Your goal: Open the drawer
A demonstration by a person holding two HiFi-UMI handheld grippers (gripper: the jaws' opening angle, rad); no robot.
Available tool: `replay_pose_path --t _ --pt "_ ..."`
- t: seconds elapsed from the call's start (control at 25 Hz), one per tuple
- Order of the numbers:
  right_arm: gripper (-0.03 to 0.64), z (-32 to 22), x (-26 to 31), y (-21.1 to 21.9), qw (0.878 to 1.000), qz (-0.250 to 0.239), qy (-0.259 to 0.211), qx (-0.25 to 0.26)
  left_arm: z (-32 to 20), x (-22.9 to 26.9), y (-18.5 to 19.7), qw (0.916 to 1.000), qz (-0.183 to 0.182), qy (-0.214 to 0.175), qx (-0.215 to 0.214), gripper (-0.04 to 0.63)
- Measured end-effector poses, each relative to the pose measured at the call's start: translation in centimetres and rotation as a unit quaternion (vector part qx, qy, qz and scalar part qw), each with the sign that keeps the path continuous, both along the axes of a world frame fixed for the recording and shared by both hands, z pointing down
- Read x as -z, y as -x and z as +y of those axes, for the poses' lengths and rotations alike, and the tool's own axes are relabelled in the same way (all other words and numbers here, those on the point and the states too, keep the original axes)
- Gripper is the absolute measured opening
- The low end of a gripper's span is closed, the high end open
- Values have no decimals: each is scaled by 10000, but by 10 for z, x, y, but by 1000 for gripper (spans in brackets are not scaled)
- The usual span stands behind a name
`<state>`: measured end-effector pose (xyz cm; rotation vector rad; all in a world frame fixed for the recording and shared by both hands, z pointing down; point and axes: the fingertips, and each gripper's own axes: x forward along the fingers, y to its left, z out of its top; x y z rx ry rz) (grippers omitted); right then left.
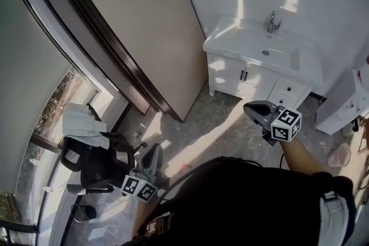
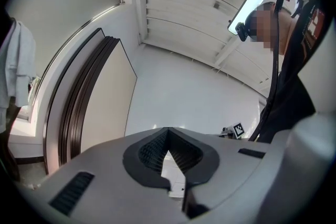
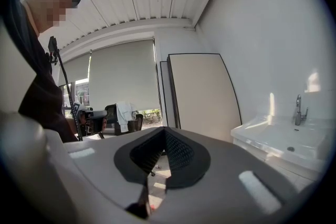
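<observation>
White vanity cabinet (image 1: 248, 75) stands against the wall at the upper right of the head view, with a sink (image 1: 271, 52) and a faucet (image 1: 271, 22) on top. The drawer (image 1: 289, 89) sits in the cabinet's front to the right of the doors, and it is closed. The right gripper (image 1: 253, 109) hangs over the floor just in front of that cabinet, apart from it, its marker cube towards the person. The left gripper (image 1: 153, 154) is lower left, well apart from the cabinet and near a black chair (image 1: 92, 161) draped with a white cloth (image 1: 81, 121). A tall beige panel (image 1: 138, 20) leans between the window side and the cabinet.

In the left gripper view, the left gripper (image 2: 168, 130) has its tongs pressed together at the tips, pinching nothing. A bit of white cabinet front shows through the gap behind the tips; which part I cannot tell. The beige panel (image 2: 107, 107) stands at the left.

In the right gripper view, the right gripper (image 3: 165, 130) also has its tongs pressed together and empty. The sink (image 3: 286, 139) and faucet (image 3: 298, 109) lie to the right, the beige panel (image 3: 202, 94) stands ahead, and the chair (image 3: 113, 119) with its cloth (image 3: 125, 112) is by the window.
</observation>
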<state>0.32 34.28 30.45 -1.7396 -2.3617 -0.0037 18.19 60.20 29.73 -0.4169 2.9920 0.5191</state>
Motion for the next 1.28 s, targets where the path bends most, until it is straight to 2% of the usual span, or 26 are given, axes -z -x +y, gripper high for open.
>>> replay_pose_path --t 0.44,0.56,0.8,1.0,1.28 --pt "-2 22 7 154 9979 -89 -37 636 -8 12 125 9982 -110 141 564 -11" --pt "-2 27 14 195 9966 -171 -21 811 -9 15 160 9972 -176 7 721 -11" --pt "-2 24 17 269 9946 -191 -24 1019 -24 16 229 9962 -109 49 860 -11" --pt "-2 11 12 315 9954 -154 -8 941 -37 15 281 9973 -114 121 718 -11" --pt "-2 1 3 362 9988 -45 -58 479 -25 11 344 9994 -103 140 283 -11"
